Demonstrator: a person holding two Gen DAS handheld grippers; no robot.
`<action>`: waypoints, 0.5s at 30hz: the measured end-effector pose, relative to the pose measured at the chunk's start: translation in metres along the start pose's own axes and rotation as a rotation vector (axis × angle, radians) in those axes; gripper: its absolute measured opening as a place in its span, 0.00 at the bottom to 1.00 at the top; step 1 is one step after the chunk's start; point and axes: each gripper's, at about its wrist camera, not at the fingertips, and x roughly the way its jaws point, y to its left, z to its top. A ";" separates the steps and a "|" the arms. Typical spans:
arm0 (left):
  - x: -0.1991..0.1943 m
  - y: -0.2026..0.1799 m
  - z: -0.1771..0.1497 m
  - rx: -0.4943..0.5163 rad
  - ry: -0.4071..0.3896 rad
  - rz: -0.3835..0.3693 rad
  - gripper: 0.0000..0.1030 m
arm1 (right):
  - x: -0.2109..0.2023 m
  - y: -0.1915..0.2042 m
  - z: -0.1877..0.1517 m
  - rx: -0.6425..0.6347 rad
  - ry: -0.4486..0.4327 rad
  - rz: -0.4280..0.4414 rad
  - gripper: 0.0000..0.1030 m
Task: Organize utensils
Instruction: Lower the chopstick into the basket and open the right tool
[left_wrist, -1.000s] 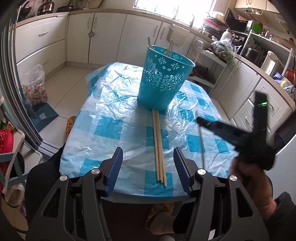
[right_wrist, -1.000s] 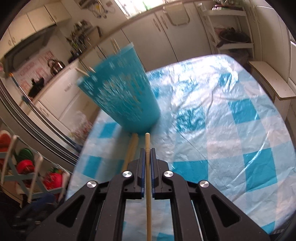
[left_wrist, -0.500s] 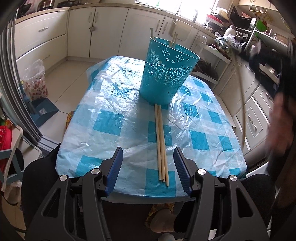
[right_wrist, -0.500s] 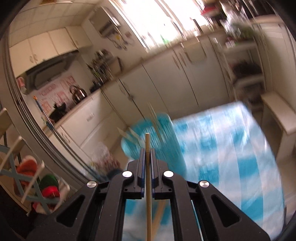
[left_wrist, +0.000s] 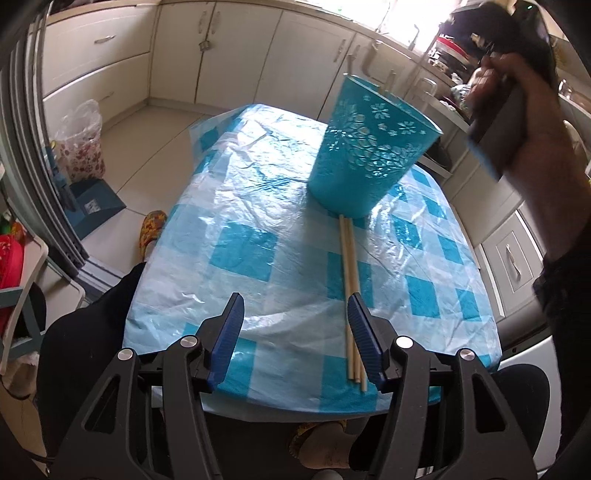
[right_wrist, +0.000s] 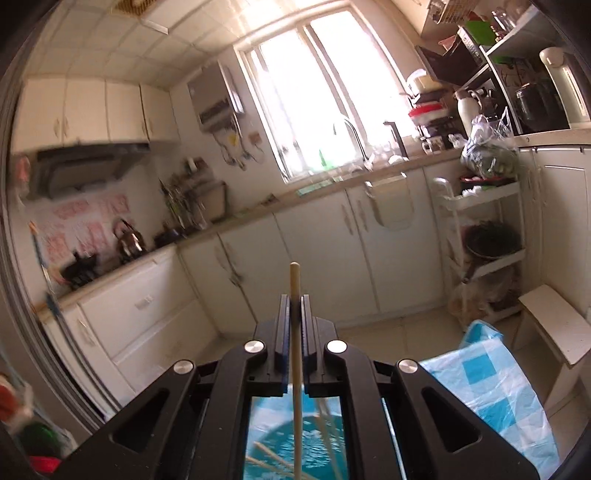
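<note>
Chopsticks (left_wrist: 352, 295), three on table (left_wrist: 258, 206), one gripped (right_wrist: 295, 314)

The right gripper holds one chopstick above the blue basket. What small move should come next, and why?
Probably lower the right gripper so that the chopstick goes down into the blue basket, then open. The stick is clamped and the basket's opening lies directly beneath it.

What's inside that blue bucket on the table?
Several wooden sticks stand in the blue bucket, ends poking above its rim. Its wall and the fingers hide the bottom.
</note>
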 end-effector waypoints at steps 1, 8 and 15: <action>0.002 0.001 0.001 -0.005 0.003 -0.001 0.54 | 0.002 0.000 -0.005 -0.011 0.013 -0.006 0.06; 0.007 0.005 0.003 -0.015 0.009 -0.008 0.54 | 0.005 0.006 -0.019 -0.077 0.110 0.010 0.06; -0.004 -0.002 0.003 0.002 -0.020 0.002 0.55 | -0.046 0.007 -0.015 -0.082 0.085 0.063 0.20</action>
